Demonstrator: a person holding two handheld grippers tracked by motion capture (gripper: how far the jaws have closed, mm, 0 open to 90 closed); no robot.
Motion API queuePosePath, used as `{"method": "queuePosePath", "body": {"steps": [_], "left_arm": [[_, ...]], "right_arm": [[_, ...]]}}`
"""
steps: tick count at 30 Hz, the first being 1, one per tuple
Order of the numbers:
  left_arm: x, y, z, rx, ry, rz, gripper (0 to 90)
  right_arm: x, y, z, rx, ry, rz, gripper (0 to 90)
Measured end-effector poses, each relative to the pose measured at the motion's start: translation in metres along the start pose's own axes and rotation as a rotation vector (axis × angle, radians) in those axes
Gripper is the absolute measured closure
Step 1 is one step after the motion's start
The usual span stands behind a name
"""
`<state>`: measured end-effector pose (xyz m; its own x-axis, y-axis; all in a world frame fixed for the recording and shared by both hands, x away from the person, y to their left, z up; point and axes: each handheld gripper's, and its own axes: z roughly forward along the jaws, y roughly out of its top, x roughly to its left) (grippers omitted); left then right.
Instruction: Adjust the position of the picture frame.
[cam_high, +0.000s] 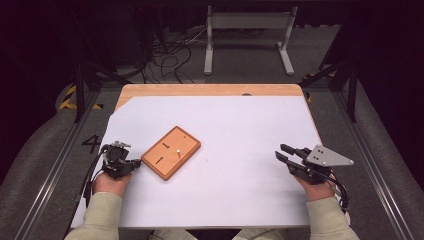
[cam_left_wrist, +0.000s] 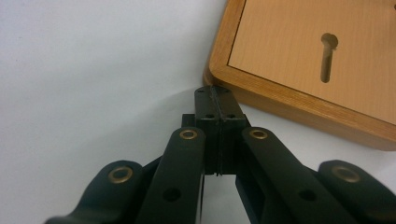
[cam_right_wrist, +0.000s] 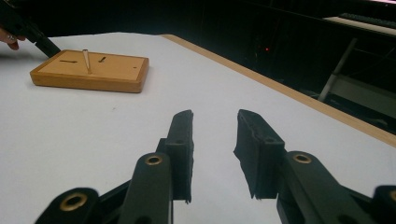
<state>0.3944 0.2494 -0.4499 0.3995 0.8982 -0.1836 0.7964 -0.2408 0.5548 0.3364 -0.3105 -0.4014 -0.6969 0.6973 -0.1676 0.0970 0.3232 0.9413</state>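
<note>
The left gripper (cam_high: 134, 165) sits low near the table's left edge, jaws pressed together. The right gripper (cam_high: 282, 152) hovers near the right edge, jaws parted, both forearms entering from the near edge.

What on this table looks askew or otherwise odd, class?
The wooden board lies turned at an angle to the table's edges. A thin metal pin stands in it, leaning a little. Nothing looks spilled or broken.

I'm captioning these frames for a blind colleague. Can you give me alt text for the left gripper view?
The left gripper, jaws shut with nothing between them, has its tips at the near corner of a wooden board on a white table. The board has a raised rim and a keyhole-shaped slot in its face.
</note>
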Motion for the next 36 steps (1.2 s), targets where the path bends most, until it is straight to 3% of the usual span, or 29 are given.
{"method": "queuePosePath", "body": {"steps": [10,16,21,26,31,35,36], "left_arm": [[-0.011,0.016,0.015,-0.032,0.06,0.06,89.8],[-0.011,0.025,0.025,-0.086,0.073,0.057,89.9],[-0.013,0.034,0.033,-0.098,0.09,0.055,89.9],[-0.012,0.041,0.041,-0.133,0.08,0.055,89.8],[-0.012,0.04,0.034,-0.147,0.065,0.054,88.5],[-0.013,0.036,0.024,-0.174,0.043,0.055,81.9],[-0.015,0.032,0.015,-0.201,0.019,0.067,79.8]], "right_arm": [[0.002,-0.001,0.003,0.01,0.007,-0.001,66.5],[0.004,-0.002,0.003,0.021,0.011,-0.002,66.9],[0.006,-0.003,0.004,0.032,0.012,-0.001,67.7],[0.014,0.001,0.01,0.045,0.028,-0.016,67.9],[0.023,0.011,0.03,0.063,0.07,-0.013,68.5],[0.038,0.024,0.065,0.098,0.148,-0.055,68.7],[0.043,0.029,0.078,0.106,0.182,-0.054,67.3]]}}
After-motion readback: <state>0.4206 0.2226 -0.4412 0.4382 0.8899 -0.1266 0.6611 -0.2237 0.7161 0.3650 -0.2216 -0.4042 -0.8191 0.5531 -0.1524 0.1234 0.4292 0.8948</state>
